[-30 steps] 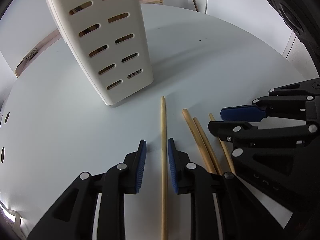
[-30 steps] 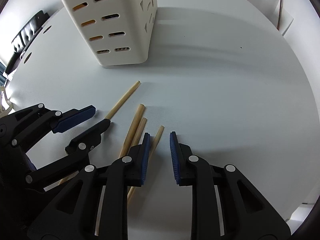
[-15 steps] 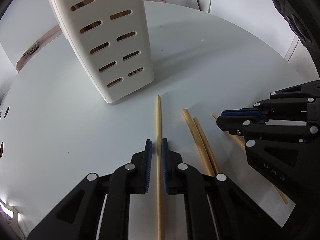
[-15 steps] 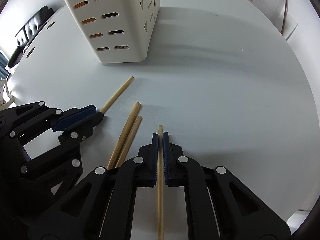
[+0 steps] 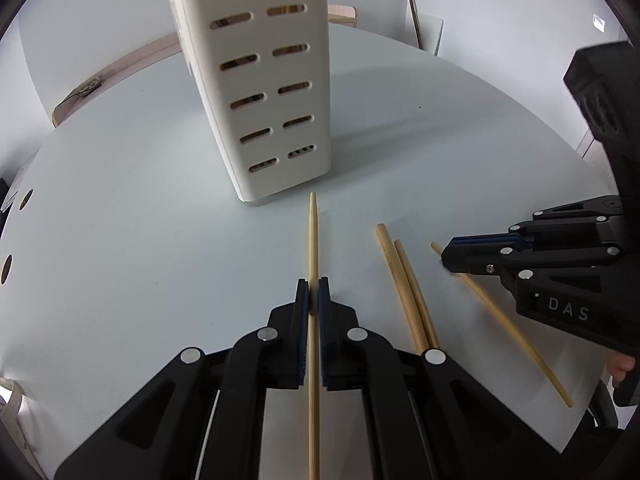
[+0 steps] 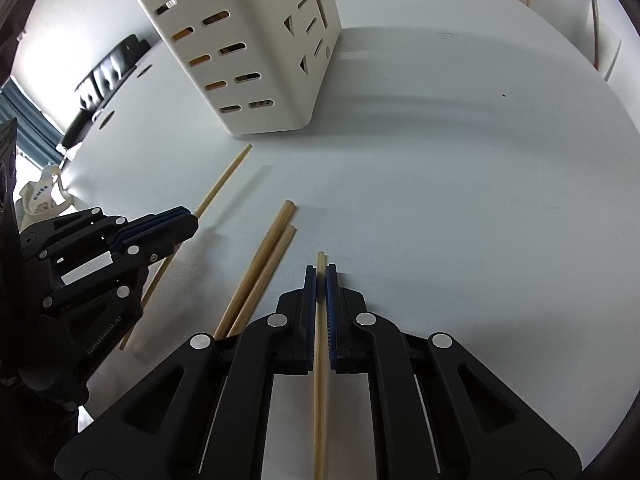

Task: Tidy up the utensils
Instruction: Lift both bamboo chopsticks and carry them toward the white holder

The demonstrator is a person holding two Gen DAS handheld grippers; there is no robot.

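Note:
Several wooden chopsticks lie on a round white table. My left gripper is shut on one chopstick whose tip points at the white slotted utensil holder. In the right wrist view my right gripper is shut on another chopstick. A pair of chopsticks lies between the two grippers, also seen as the pair in the left wrist view. There the right gripper clamps its chopstick. The left gripper shows at the left of the right wrist view with its chopstick.
The utensil holder stands upright at the back of the table, with wooden utensils showing through its slots. A black chair stands beyond the table's left edge. A fingertip shows at the right edge of the left wrist view.
Both grippers went from open to shut, each closing on a chopstick. The right gripper shifted sideways onto its chopstick. Both held chopsticks now seem to cast shadows, as if slightly raised.

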